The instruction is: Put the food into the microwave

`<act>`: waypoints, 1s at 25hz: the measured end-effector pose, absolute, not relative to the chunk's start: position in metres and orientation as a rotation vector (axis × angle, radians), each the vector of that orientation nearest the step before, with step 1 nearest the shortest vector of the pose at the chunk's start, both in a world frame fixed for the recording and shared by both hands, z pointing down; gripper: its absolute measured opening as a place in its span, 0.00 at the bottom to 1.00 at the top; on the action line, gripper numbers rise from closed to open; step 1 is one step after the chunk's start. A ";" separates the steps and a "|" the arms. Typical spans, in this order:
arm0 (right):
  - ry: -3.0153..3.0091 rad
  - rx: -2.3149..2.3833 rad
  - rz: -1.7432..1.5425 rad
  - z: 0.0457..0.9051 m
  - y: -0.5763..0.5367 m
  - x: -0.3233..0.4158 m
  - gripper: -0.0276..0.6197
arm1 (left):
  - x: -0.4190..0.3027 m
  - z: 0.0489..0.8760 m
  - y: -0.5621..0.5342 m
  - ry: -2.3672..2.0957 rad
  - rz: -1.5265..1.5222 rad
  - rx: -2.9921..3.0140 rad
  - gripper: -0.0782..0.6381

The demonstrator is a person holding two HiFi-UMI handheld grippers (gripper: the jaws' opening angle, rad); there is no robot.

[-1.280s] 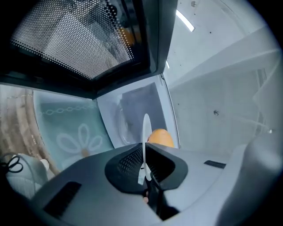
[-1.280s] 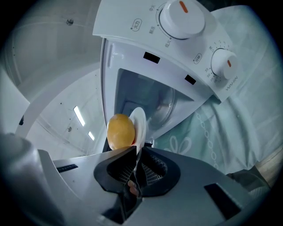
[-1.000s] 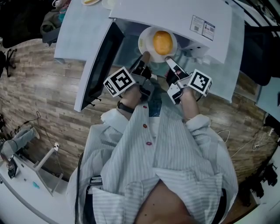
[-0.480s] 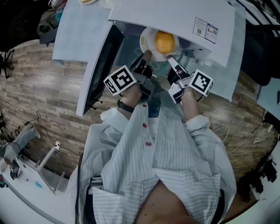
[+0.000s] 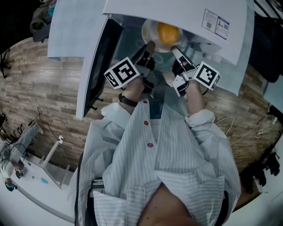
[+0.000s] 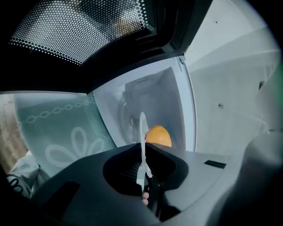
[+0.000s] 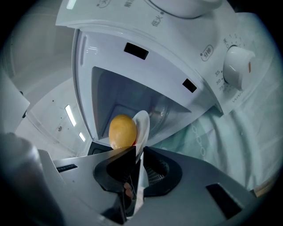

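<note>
A white plate [image 5: 151, 34] carrying a round orange-yellow piece of food [image 5: 168, 32] hangs at the mouth of the open white microwave [image 5: 177, 11], partly under its top edge. My left gripper [image 5: 148, 46] is shut on the plate's left rim. My right gripper [image 5: 175, 50] grips the right rim, and its jaws are opening with the rim still between them. In the left gripper view the plate's edge [image 6: 142, 130] stands upright in my left gripper [image 6: 144, 152] with the food [image 6: 158, 136] behind. The right gripper view has the plate [image 7: 143, 125] and food [image 7: 122, 130] above my right gripper [image 7: 136, 152].
The microwave door [image 5: 95, 66] hangs swung open to the left, close beside my left gripper. The timer dial [image 7: 236, 65] is on the panel to the right of the cavity. A pale patterned cloth [image 7: 230, 137] covers the tabletop under the microwave.
The plate with the food lies slightly further under the microwave's top edge than before. Both grippers have kept their hold on its rims.
</note>
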State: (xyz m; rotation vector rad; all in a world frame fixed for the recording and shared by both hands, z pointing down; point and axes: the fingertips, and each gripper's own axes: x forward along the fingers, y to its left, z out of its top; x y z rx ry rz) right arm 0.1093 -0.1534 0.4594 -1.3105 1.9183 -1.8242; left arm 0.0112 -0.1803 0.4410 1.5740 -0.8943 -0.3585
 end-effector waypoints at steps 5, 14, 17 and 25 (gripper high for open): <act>2.012 -1.284 -1.755 0.463 -0.167 0.105 0.13 | 0.011 0.450 -0.186 -0.904 -0.329 1.601 0.14; 1.992 -1.338 -1.694 0.476 -0.185 0.111 0.14 | 0.017 0.463 -0.205 -0.926 -0.259 1.688 0.16; 1.991 -1.365 -1.678 0.483 -0.191 0.111 0.14 | 0.017 0.471 -0.212 -0.943 -0.256 1.693 0.17; 2.056 -1.383 -1.522 0.478 -0.212 0.109 0.15 | 0.018 0.472 -0.228 -0.988 -0.263 1.739 0.18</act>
